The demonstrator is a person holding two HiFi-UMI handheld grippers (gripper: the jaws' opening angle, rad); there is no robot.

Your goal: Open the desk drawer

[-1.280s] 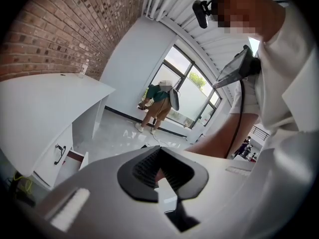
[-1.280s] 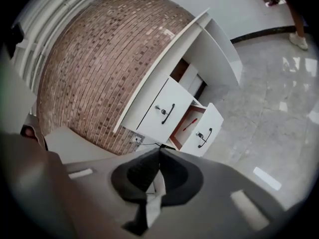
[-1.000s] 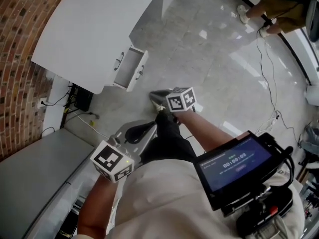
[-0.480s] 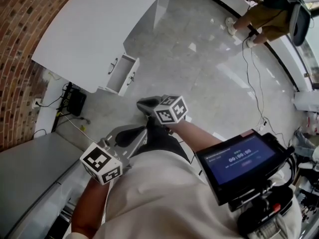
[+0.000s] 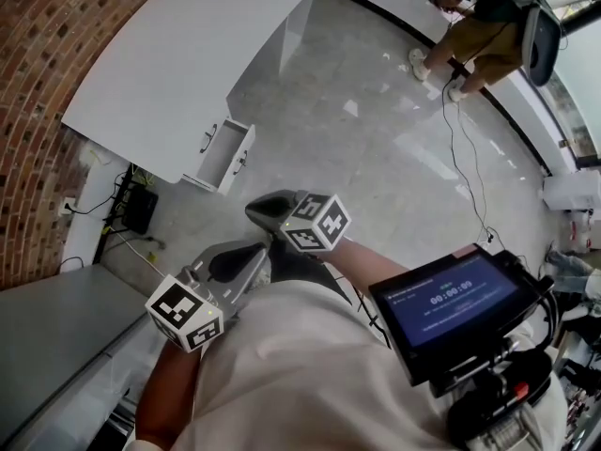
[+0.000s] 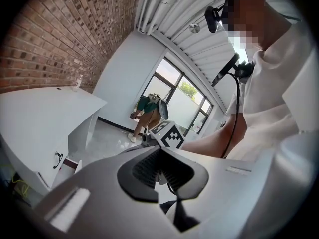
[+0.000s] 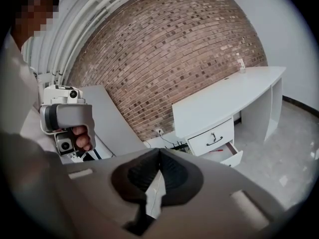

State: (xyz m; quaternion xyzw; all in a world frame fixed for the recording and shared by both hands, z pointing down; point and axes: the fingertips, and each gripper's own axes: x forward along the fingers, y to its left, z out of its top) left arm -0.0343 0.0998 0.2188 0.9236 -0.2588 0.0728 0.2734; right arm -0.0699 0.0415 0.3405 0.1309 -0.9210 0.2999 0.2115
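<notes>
Seemingly we are finished: the lower drawer (image 5: 223,155) of the white desk (image 5: 169,54) stands pulled out at about eleven o'clock from our hands, while the upper drawer (image 5: 208,139) is closed. Our left gripper (image 6: 160,153) and right gripper (image 7: 160,151) hang near our body, well apart from the desk, jaws pressed together on nothing. Nothing seems left to do.

Brick wall (image 5: 38,83) curves down the left, and a pale glossy floor (image 5: 376,148) spreads right. A person (image 5: 474,26) stands far top right wearing a dark backpack (image 5: 533,17), with a cable (image 5: 467,158) trailing over the tiles near their feet. A lit screen (image 5: 455,303) at bottom right shows a timer. A grey tabletop (image 5: 47,346) lies bottom left. A black box (image 5: 138,209) and socket (image 5: 68,203) sit at the wall's foot. Tall windows (image 6: 174,91) stand beyond.
</notes>
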